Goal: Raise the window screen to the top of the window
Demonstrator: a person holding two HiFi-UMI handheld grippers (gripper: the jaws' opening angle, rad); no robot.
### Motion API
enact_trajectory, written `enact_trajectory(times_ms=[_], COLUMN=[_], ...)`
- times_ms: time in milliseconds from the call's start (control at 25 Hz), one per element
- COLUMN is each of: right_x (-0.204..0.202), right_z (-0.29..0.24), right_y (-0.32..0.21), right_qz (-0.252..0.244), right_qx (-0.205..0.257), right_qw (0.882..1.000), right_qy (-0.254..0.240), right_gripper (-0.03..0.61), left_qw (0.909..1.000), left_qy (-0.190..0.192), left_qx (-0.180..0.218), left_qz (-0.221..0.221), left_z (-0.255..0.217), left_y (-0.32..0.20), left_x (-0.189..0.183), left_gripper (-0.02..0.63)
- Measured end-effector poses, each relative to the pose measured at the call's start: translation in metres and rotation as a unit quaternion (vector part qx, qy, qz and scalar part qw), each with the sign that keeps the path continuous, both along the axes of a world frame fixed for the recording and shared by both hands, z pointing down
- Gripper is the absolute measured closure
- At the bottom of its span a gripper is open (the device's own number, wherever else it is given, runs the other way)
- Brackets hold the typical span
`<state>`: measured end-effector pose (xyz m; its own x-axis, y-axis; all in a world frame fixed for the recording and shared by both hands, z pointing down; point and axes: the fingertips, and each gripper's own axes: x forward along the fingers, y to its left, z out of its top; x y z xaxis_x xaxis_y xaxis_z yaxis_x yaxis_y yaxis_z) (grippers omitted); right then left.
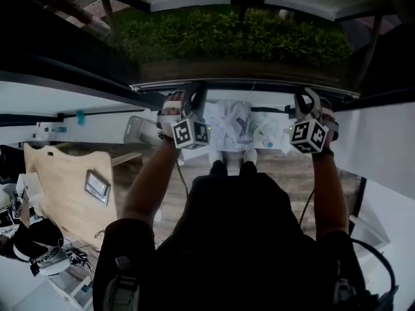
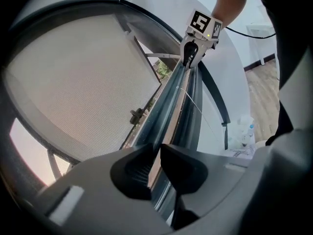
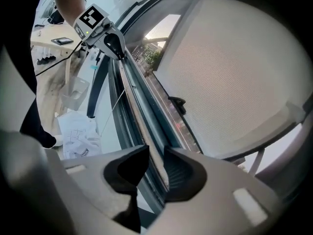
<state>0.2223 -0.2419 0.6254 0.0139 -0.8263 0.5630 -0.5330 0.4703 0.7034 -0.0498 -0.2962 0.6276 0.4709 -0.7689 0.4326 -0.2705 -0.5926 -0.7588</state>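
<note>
**Screen bar held at both ends, in front of the person's head**

- Window screen (image 2: 73, 82): pale grey mesh, stretched flat in the window opening. It hangs above its bottom bar (image 1: 246, 83).
- Bar's long axis runs left to right across the window and lies level in the head view. In each gripper view it runs straight away from that gripper toward the other one.
- The bar sits far from the person, at the height of the raised hands. A green hedge (image 1: 233, 37) shows outside just above it.
- A small dark latch (image 2: 136, 115) sits on the outer frame, just beside the bar and about midway along it.
- Left gripper (image 2: 157, 163): clenched on the bar toward its left end. The bar's edge fills the narrow gap between the pads.
- Right gripper (image 3: 156, 168): clamped on the bar toward its right end, with a thin beige lip of the bar pinched between the pads. The left pad is in shadow, so I judge it to be touching from how the jaws stand.
- Both grippers point up and away from the person, well apart from each other, with arms stretched out.
- Below the window, on the wood floor (image 1: 285, 173), lies something white (image 1: 230, 125), paper or cloth, I cannot tell which. The person's shoes (image 1: 232, 155) are just near of it.
- A light wooden board (image 1: 65, 180) lies at near left.
</note>
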Motion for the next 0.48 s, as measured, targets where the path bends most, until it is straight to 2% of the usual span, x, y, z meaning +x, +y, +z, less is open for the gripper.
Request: enact_trajectory(times_ms=[160, 240, 480], right_x=[0.002, 0.003, 0.004], right_z=[-0.011, -0.022, -0.045], right_y=[0.0, -0.001, -0.003], right_qz=[-0.005, -0.008, -0.019], right_qx=[0.013, 0.025, 0.041], right_qw=[1.0, 1.0, 0.999], right_qy=[-0.003, -0.007, 0.006], right_gripper=[0.494, 0.526, 0.526], left_qw=[1.0, 1.0, 0.9998], left_qy=[0.0, 0.002, 0.007], left_qx=[0.003, 0.008, 0.017], left_qz=[0.0, 0.002, -0.001], left_z=[-0.008, -0.016, -0.041], left_y=[0.001, 0.0, -0.005], left_x=[0.0, 0.0, 0.001], left_gripper=[0.563, 0.563, 0.563])
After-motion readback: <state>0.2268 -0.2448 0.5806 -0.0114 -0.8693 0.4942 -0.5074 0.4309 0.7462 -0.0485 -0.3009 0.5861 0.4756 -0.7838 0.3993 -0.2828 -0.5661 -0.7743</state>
